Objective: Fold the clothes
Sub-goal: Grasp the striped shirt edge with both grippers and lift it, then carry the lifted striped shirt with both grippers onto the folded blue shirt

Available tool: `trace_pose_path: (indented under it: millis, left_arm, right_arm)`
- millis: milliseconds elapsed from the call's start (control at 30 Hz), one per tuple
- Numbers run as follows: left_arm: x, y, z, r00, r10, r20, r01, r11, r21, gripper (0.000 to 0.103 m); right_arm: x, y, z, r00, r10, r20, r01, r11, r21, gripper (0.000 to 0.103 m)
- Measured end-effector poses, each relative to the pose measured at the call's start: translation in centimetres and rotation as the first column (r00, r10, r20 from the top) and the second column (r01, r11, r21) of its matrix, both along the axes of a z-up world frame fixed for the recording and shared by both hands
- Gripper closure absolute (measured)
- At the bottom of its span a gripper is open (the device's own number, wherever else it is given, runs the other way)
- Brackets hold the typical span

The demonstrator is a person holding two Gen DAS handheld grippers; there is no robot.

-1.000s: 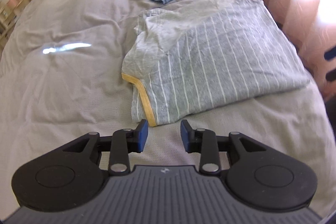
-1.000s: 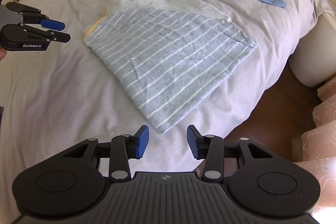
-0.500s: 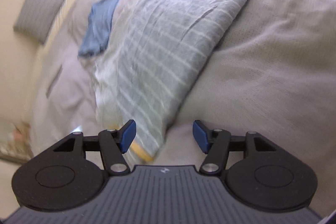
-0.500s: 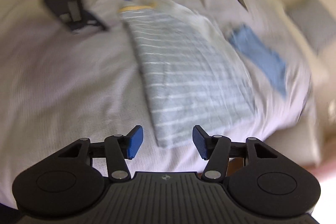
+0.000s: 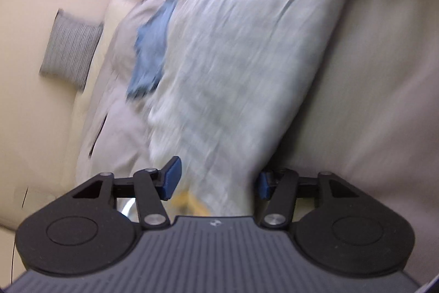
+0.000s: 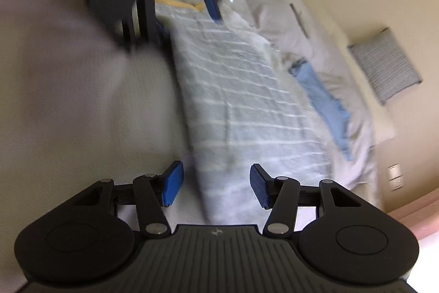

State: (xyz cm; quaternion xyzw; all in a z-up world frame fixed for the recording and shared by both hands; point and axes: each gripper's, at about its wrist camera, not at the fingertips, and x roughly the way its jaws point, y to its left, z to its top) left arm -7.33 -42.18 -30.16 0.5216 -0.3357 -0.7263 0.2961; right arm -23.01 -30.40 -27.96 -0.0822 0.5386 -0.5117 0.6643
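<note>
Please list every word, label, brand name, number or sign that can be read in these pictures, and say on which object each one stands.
No readable text.
Small pale logo on the left gripper body: a mark only, no letters.
The same logo on the right gripper body: no letters.
Striped shirt, blue garment, pillow: no print visible; both views are blurred.

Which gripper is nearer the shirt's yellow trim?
Left. The left gripper straddles the yellow trim end of the shirt, jaws open. The right gripper is at the opposite end.
</note>
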Motion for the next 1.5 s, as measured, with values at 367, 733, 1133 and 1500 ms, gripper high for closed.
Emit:
trace_pose_path:
  millis: [367, 733, 1133, 1500]
  left_arm:
    - [-0.7, 0.1, 1.3, 0.999, -0.012, 0.034, 0.011, 1.0, 0.027, 0.088]
    - [-2.5, 0.0, 6.5, 1.0, 0.026, 0.011, -0.026, 0.999, 0.036, 0.098]
    - [-7.3, -2.3, 18.7, 0.994, 0.073, -0.086, -0.074, 0.997, -0.01, 0.098]
    - [-15.7, -13.5, 23.9, 0.979, 0.166, -0.115, -0.165, 0.986, 0.024, 0.098]
  right_arm:
    - [-1.3, -1.4, -0.5, 0.998, 0.034, -0.056, -0.033, 0.999, 0.004, 0.068]
    - [-3.6, -2.1, 4.2, 0.993, 0.12, -0.022, -0.119, 0.991, 0.053, 0.101]
    - [-9.3, -5.5, 16.7, 0.988, 0.142, -0.053, -0.147, 0.985, -0.091, 0.102]
    - [-16.7, -13.9, 22.5, 0.978, 0.204, -0.028, -0.206, 0.969, -0.136, 0.102]
